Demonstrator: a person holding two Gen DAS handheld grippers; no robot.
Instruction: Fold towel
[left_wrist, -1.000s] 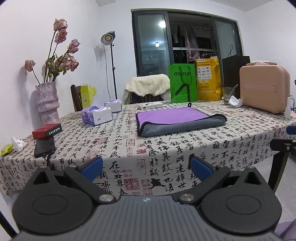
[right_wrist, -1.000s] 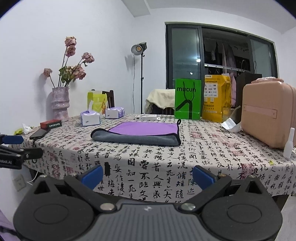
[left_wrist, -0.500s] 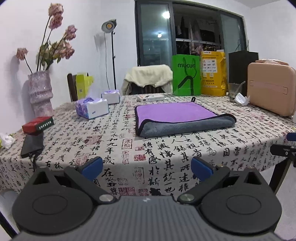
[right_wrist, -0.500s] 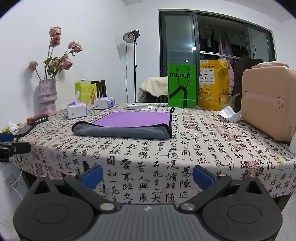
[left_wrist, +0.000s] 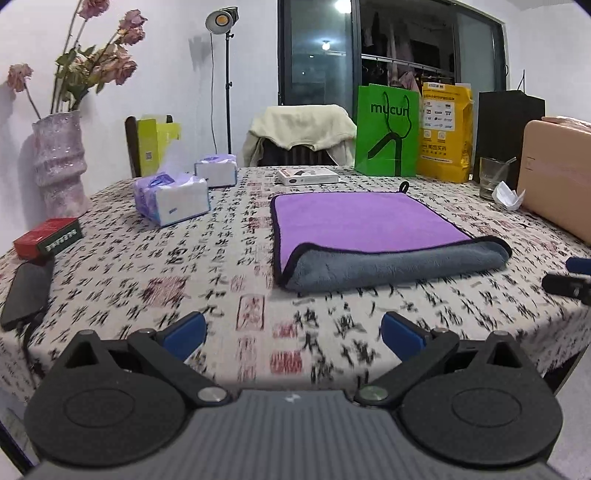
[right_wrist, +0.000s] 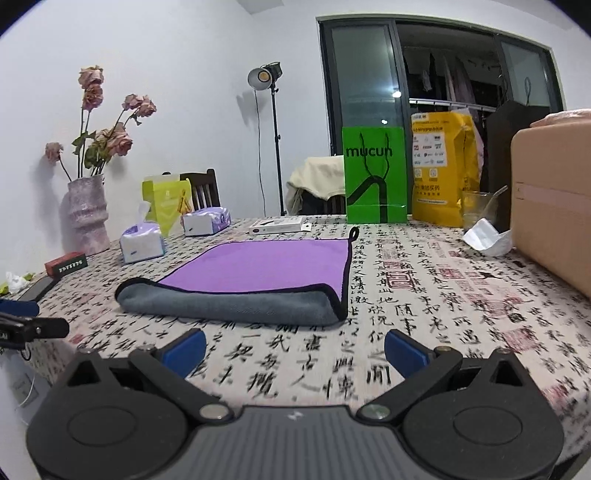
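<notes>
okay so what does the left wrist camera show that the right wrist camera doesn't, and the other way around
Only the left wrist view shows the whole black phone at the table's left edge, and the right gripper's tip at frame right. Only the right wrist view shows the crumpled white and green scraps, and the left gripper's tip. Both show the folded purple and grey towel, green mucun bag, vase of dried roses and tissue packs.
</notes>
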